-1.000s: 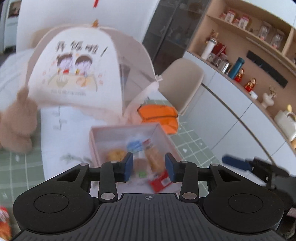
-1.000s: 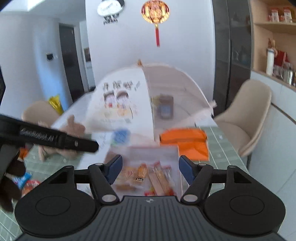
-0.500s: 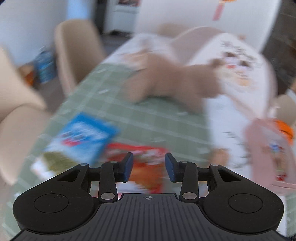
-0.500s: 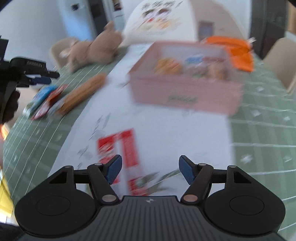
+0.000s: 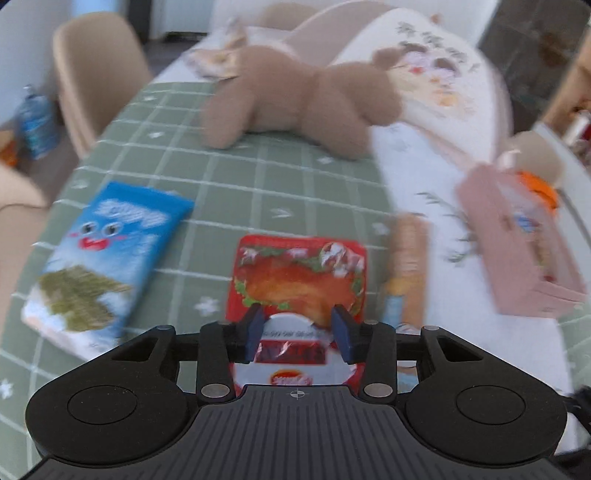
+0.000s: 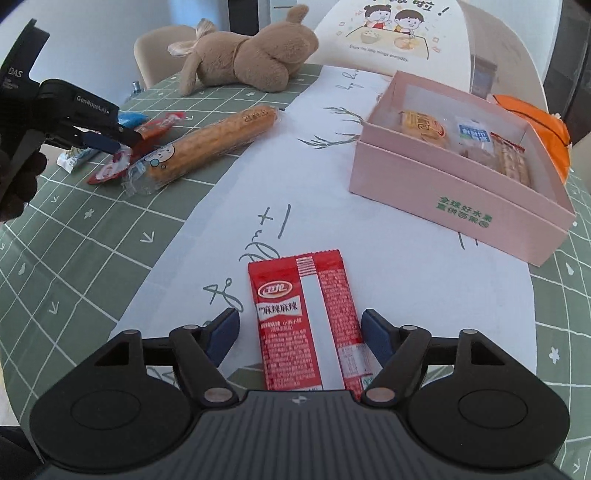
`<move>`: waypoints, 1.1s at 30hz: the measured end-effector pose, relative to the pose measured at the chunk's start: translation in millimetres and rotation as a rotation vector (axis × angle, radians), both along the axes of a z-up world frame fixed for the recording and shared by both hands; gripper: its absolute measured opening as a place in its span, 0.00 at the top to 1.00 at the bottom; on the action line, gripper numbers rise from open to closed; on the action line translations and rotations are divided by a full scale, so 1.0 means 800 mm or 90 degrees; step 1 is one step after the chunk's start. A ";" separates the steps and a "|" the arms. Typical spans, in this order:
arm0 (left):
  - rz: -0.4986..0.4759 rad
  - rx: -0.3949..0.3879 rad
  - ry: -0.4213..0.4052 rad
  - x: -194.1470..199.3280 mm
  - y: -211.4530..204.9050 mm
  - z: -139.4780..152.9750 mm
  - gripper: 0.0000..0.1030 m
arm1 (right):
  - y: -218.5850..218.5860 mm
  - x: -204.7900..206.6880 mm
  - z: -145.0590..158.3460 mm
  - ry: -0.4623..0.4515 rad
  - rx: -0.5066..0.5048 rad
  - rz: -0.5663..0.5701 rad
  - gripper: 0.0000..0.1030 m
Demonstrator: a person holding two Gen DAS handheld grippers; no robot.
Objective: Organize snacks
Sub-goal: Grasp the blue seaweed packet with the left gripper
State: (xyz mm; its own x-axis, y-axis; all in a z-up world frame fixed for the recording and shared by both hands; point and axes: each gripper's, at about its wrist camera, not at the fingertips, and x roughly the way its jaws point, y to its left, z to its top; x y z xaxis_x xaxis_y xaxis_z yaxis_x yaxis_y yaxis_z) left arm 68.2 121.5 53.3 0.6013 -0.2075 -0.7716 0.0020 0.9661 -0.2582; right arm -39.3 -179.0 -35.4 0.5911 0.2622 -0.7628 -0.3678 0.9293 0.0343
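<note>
My left gripper [image 5: 297, 330] is open, its fingers on either side of the near end of a red chicken snack packet [image 5: 300, 275] that lies flat on the green tablecloth. A blue seaweed packet [image 5: 107, 258] lies to its left, a long orange snack stick [image 5: 406, 266] to its right. My right gripper [image 6: 299, 334] is open around a red spicy-strip packet [image 6: 306, 317] that lies on the white cloth. The pink box [image 6: 461, 199] holding several snacks stands to the far right; it also shows in the left wrist view [image 5: 517, 266]. The left gripper [image 6: 107, 142] shows at far left.
A brown plush toy [image 6: 247, 59] lies at the back of the table, also in the left wrist view [image 5: 303, 99]. A white mesh food cover [image 6: 399, 33] stands behind the box. An orange bag [image 6: 535, 122] lies past the box. Beige chairs [image 5: 96, 77] stand along the left edge.
Both grippers swung down from over the pink box to the table. The left has come closer over the red chicken packet. The right has closed in on the red spicy-strip packet.
</note>
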 end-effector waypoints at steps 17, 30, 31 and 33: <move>0.197 0.137 0.008 0.038 0.135 -0.006 0.58 | 0.007 -0.001 -0.004 -0.006 0.004 -0.036 0.18; 0.086 0.017 0.004 -0.046 0.039 -0.025 0.57 | 0.005 -0.002 -0.007 -0.016 0.007 -0.026 0.15; 0.072 0.014 0.002 -0.051 0.030 -0.027 0.56 | 0.005 -0.003 -0.007 -0.018 0.008 -0.025 0.15; 0.051 0.014 0.001 -0.058 0.014 -0.029 0.56 | 0.004 -0.004 -0.007 -0.021 0.009 -0.021 0.15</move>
